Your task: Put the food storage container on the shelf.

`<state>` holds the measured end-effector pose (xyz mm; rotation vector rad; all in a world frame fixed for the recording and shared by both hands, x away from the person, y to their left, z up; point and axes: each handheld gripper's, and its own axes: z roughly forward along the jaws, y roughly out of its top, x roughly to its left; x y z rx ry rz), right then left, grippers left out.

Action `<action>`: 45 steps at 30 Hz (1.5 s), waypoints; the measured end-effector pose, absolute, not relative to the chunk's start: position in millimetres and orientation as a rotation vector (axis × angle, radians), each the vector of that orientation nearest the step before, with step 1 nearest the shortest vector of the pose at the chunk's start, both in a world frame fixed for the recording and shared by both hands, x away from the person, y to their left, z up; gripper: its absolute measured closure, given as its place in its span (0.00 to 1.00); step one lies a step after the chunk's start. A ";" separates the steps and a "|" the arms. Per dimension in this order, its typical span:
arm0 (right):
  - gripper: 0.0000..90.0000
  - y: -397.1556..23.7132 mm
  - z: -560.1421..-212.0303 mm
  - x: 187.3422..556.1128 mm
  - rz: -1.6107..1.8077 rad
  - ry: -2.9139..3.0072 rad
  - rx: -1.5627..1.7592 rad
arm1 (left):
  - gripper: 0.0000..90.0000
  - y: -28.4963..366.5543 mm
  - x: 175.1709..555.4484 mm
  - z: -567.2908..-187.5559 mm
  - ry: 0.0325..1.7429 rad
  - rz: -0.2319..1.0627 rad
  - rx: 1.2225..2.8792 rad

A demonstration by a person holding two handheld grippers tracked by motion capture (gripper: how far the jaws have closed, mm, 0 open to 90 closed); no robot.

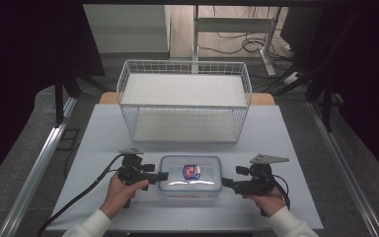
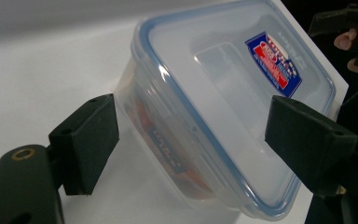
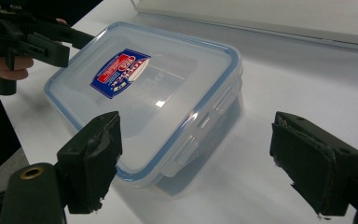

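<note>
Jaws of both grippers stand spread, empty. Between the left gripper [image 1: 162,176] and the right gripper [image 1: 225,182] sits the clear lidded container [image 1: 190,176] on the white surface [image 1: 276,133], each short end just ahead of a pair of jaws. The side latch [image 3: 193,140] faces the right gripper. If only one side closes or pushes, the light box will likely skid or twist away; pinching the smooth lid rim could slip off.

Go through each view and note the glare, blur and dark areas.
High view: room edges dark, the table evenly lit, a pale glare streak on the container lid. Left gripper view: the left gripper jaws are soft, the background washed out. Right gripper view: small highlight on the lid, the right gripper jaws slightly blurred.
</note>
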<state>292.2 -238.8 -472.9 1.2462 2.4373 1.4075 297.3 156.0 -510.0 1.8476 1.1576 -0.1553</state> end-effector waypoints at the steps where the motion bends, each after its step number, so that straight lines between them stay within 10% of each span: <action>1: 0.19 -238.5 -473.2 292.4 1.405 2.440 1.247 | 0.19 155.5 297.6 -510.9 1.156 -0.163 1.849; 26: 0.16 -210.9 -510.7 327.3 1.534 2.599 1.554 | 0.31 157.7 307.5 -523.1 1.158 -0.381 1.769; 45: 0.51 -229.3 -495.2 310.3 1.631 2.482 1.702 | 0.53 162.1 285.5 -507.4 1.178 -0.308 1.709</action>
